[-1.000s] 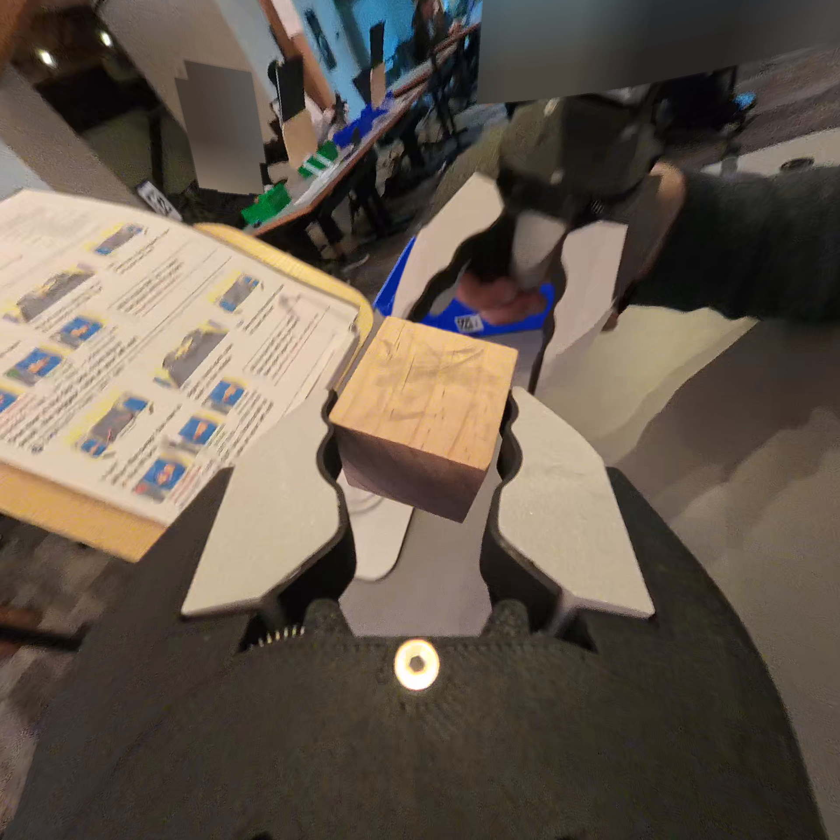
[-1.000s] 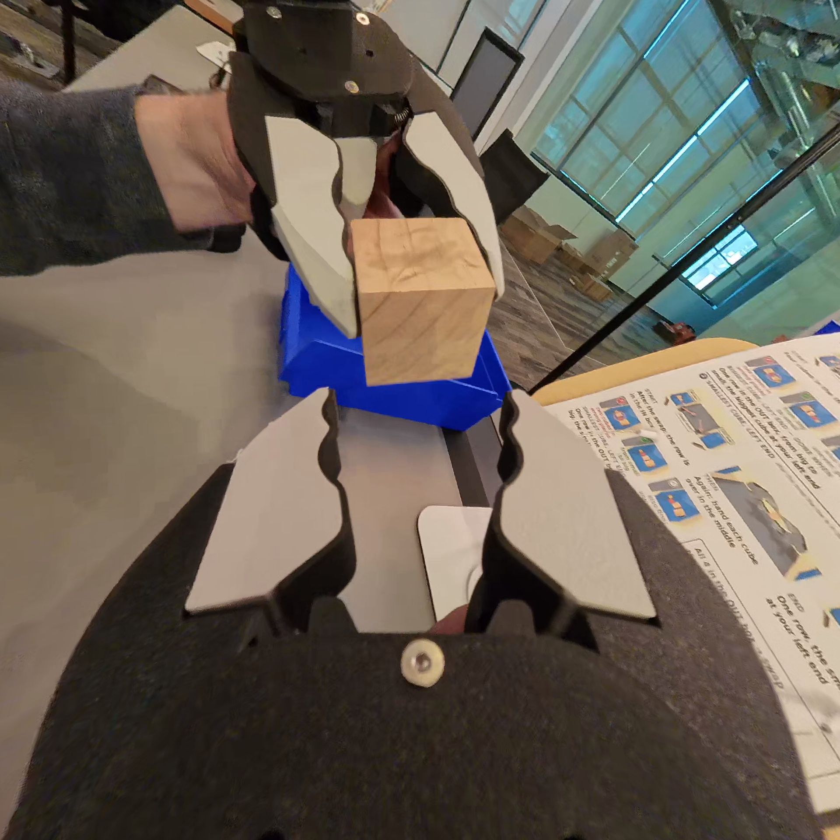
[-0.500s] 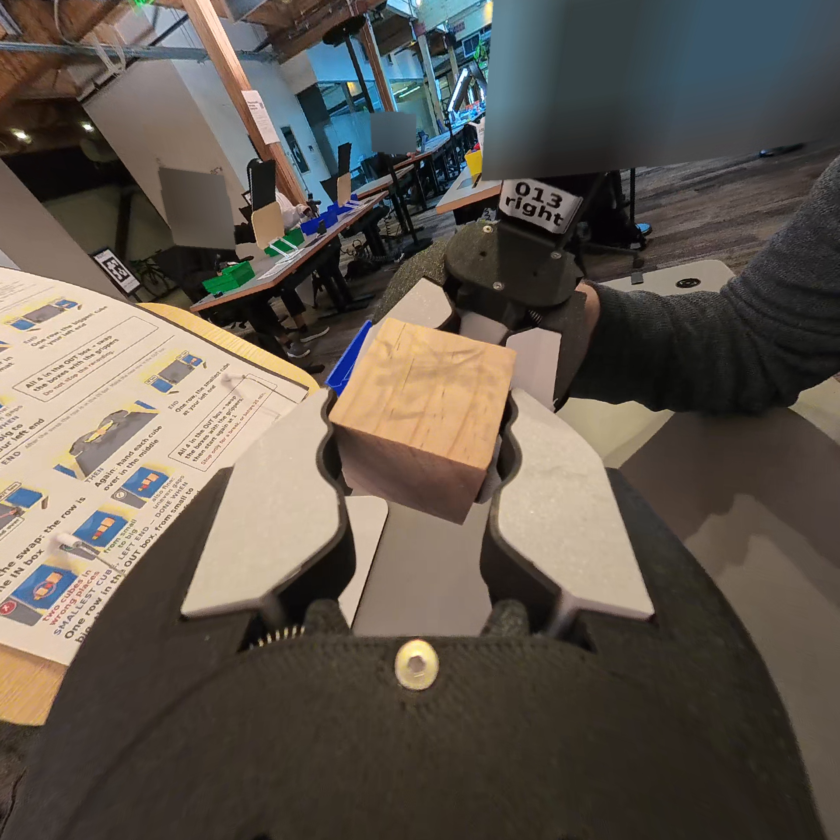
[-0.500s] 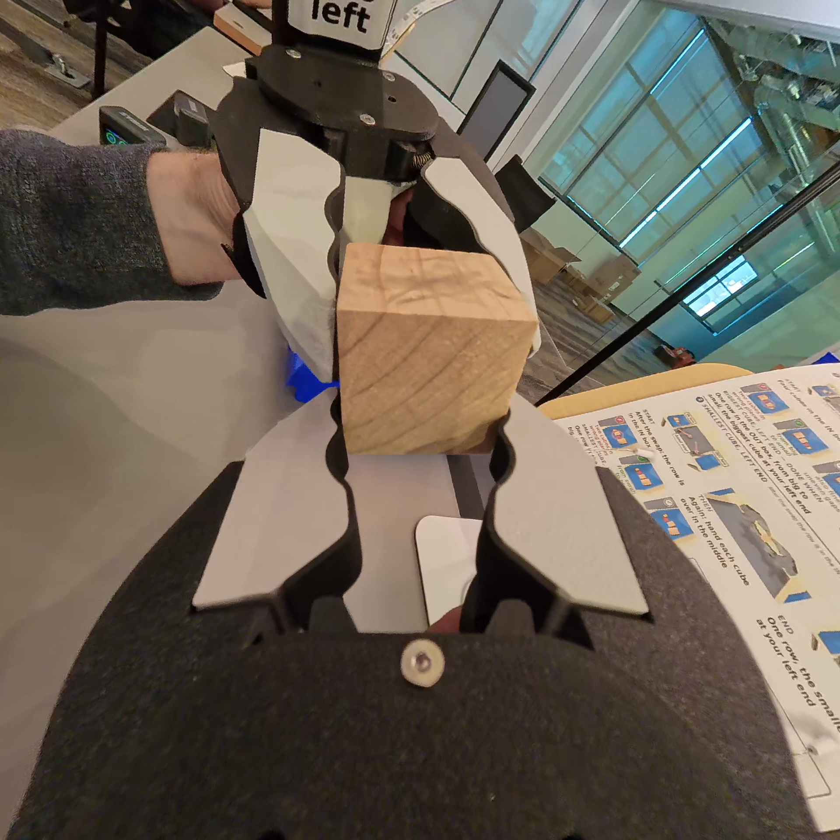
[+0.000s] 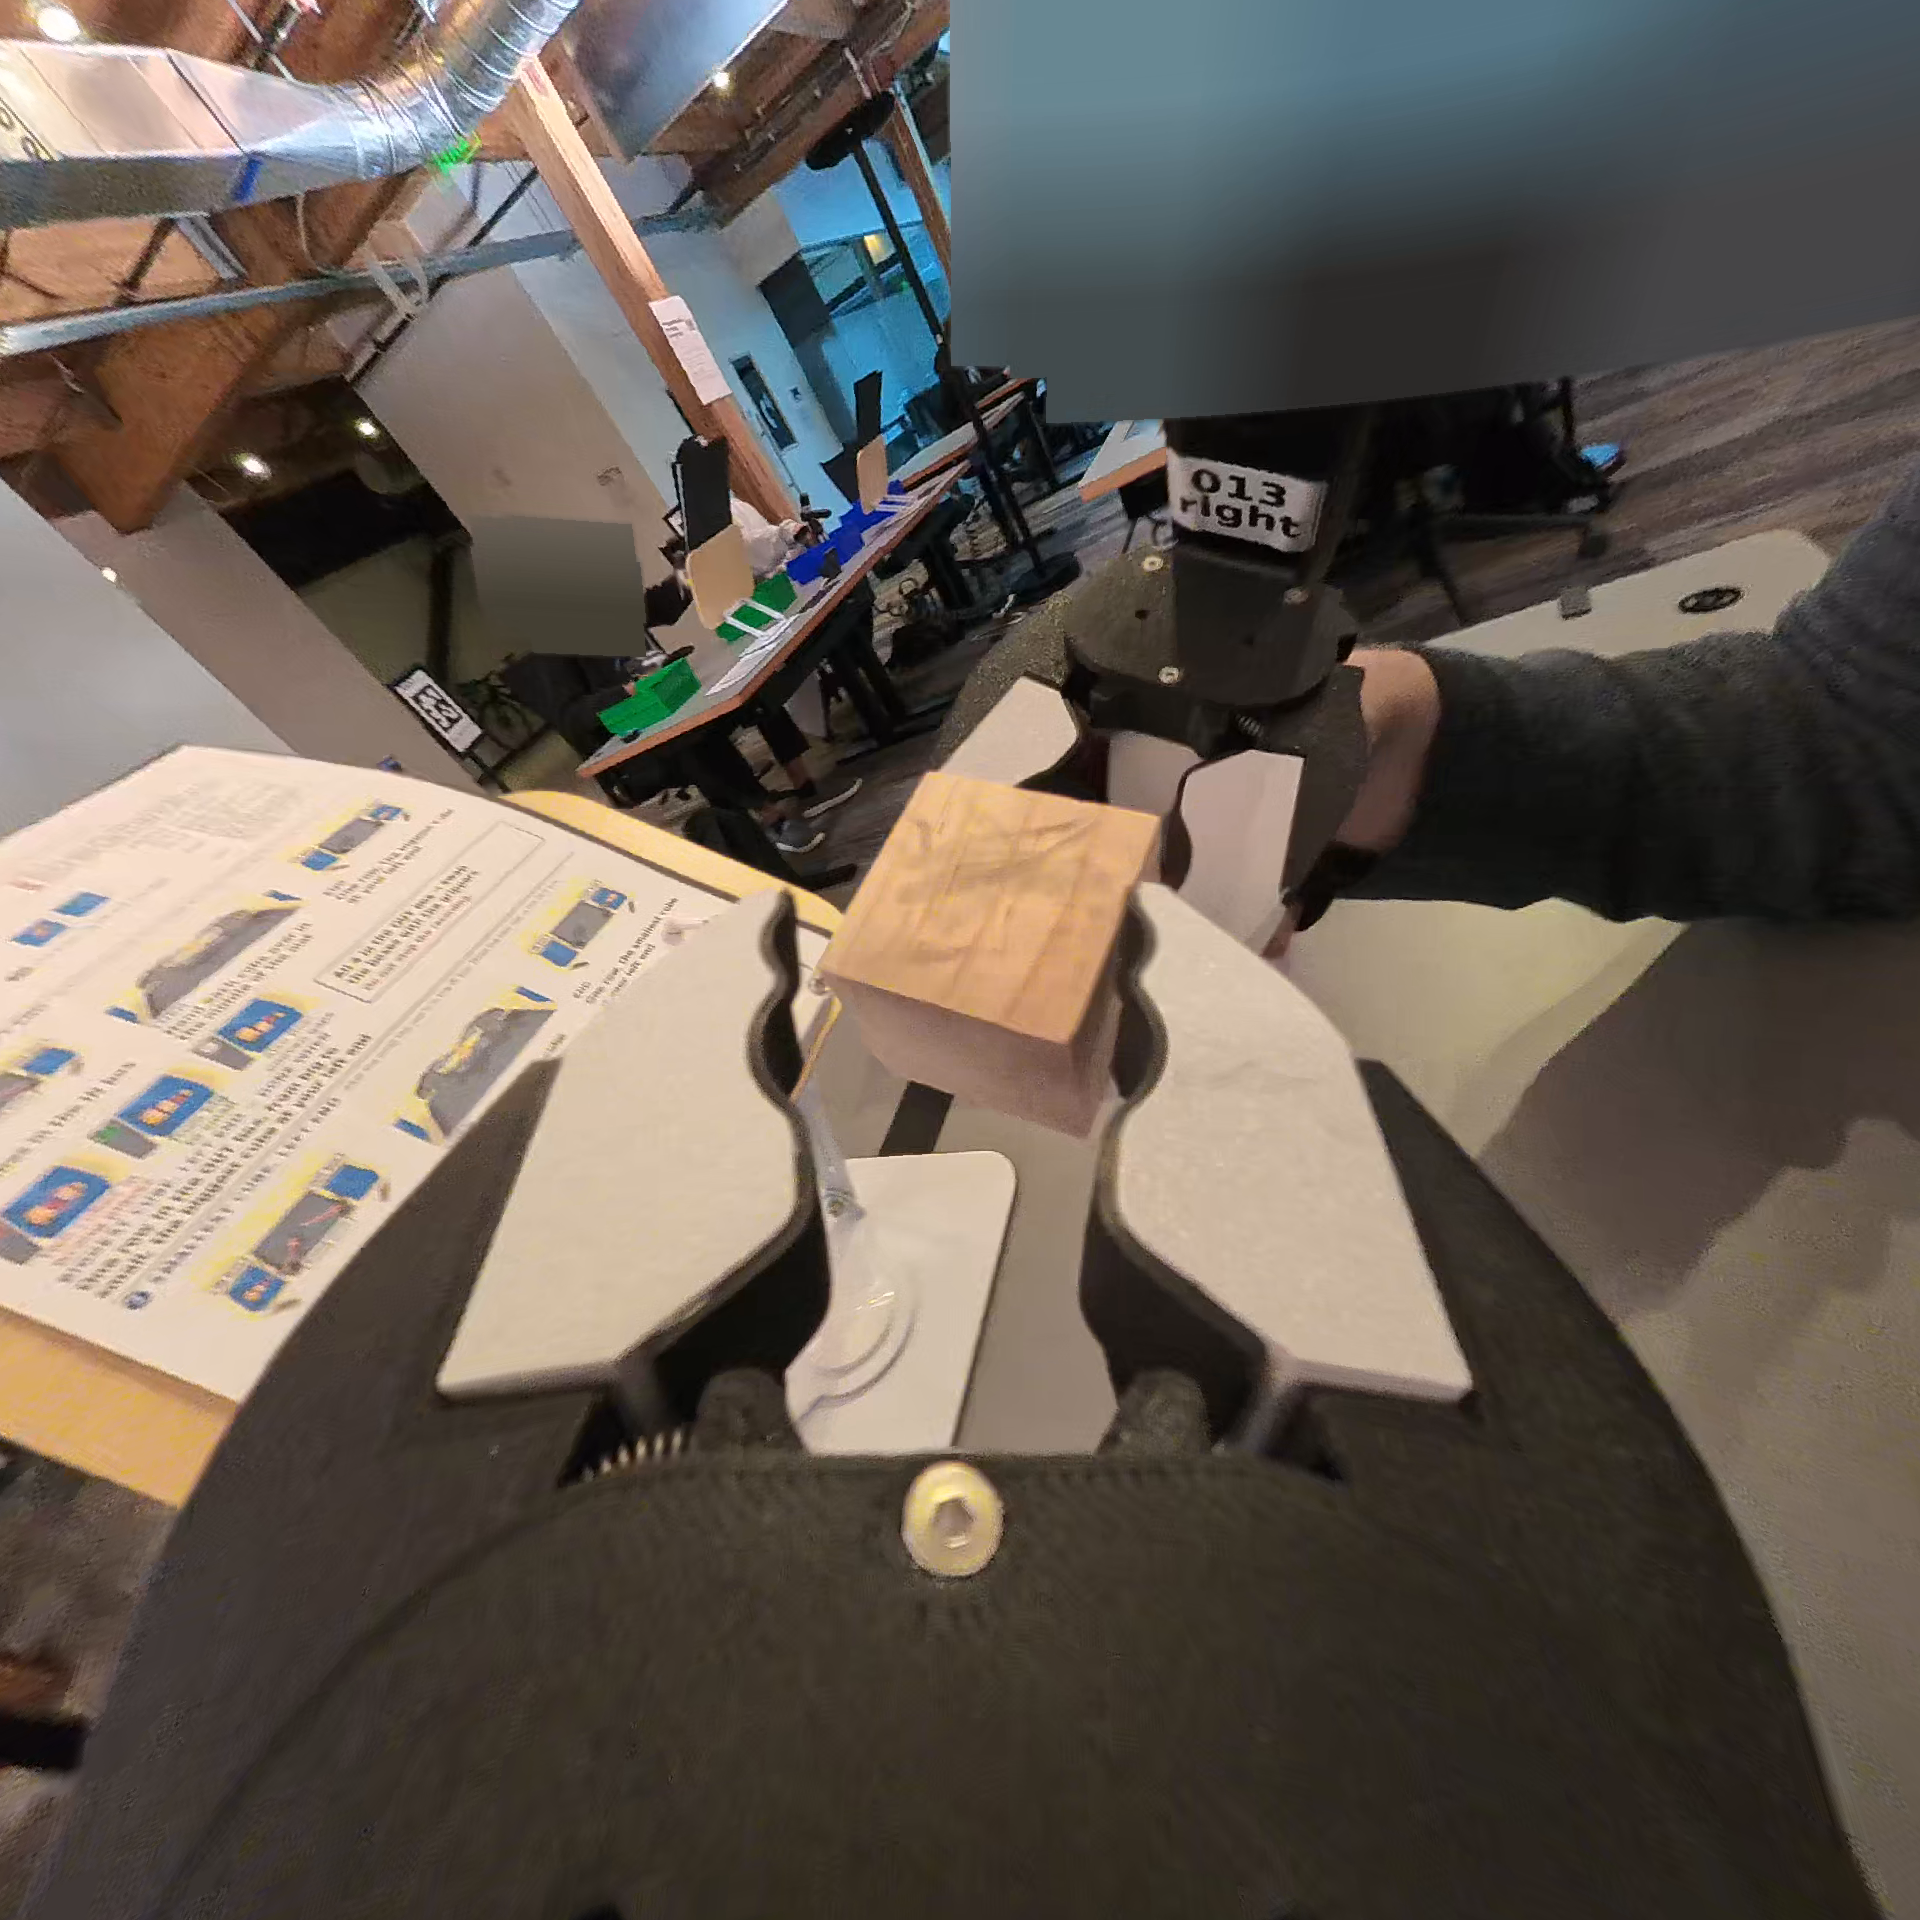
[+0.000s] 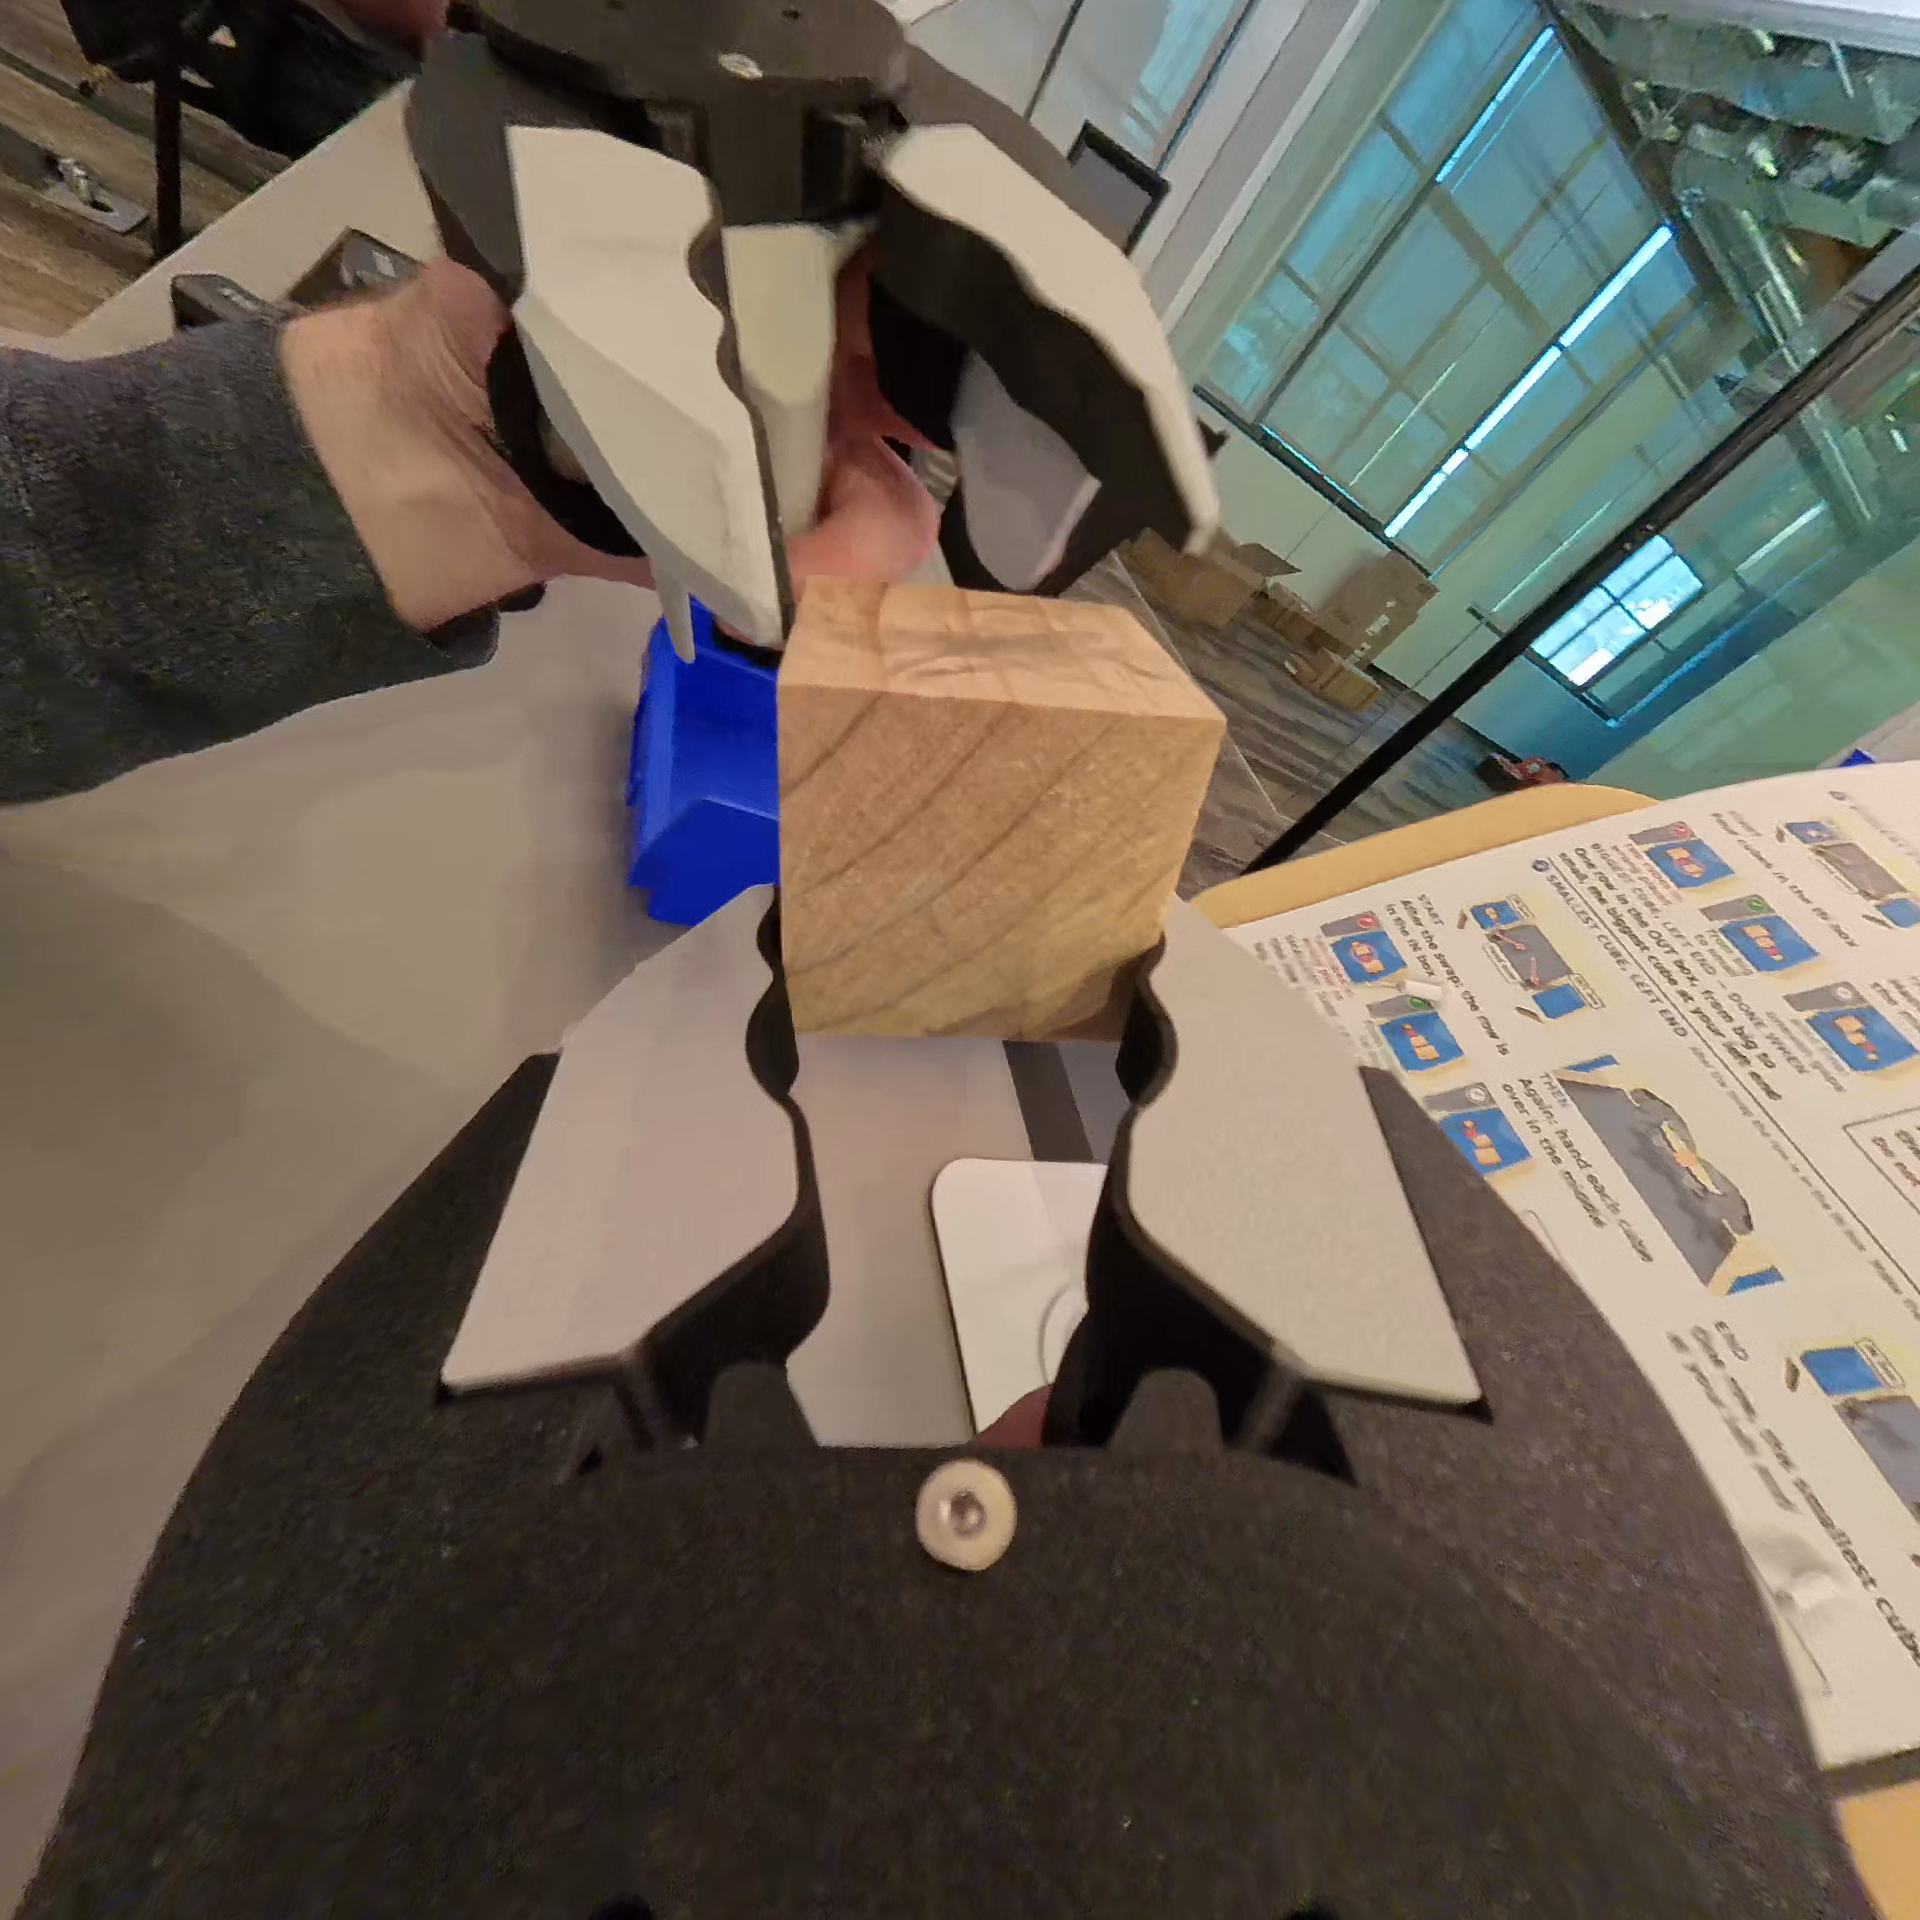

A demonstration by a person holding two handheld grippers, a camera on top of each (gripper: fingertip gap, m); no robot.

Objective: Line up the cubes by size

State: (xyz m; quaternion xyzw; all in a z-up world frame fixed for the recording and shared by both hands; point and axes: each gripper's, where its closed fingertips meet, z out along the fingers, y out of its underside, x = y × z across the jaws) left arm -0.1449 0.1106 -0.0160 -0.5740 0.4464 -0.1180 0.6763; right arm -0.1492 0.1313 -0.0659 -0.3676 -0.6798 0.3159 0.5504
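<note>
A large wooden cube (image 6: 987, 831) sits between my right gripper's (image 6: 968, 914) fingertips, with both pads against its sides; it is held in the air above the grey table (image 6: 312, 987). In the left wrist view the same cube (image 5: 987, 914) lies at the tips of my left gripper (image 5: 956, 904), with a clear gap beside the left finger (image 5: 665, 1091). The right wrist view shows the left gripper (image 6: 982, 577) spread wide and drawn back above and behind the cube, not pressing on it. The right gripper (image 5: 1132, 810) shows behind the cube in the left wrist view.
A blue bin (image 6: 696, 790) stands on the table behind the cube. A printed instruction sheet (image 5: 260, 987) lies on a yellow board, also in the right wrist view (image 6: 1610, 1039). A white card (image 5: 935, 1247) lies under the grippers. Sleeved hands (image 5: 1662, 779) hold both grippers. The gap from one gripper's tips to the other's is roughly 6 centimetres.
The cube passed from the left gripper to the right. The right fingers came up around it and closed on it; the left gripper let go and drew back from it.
</note>
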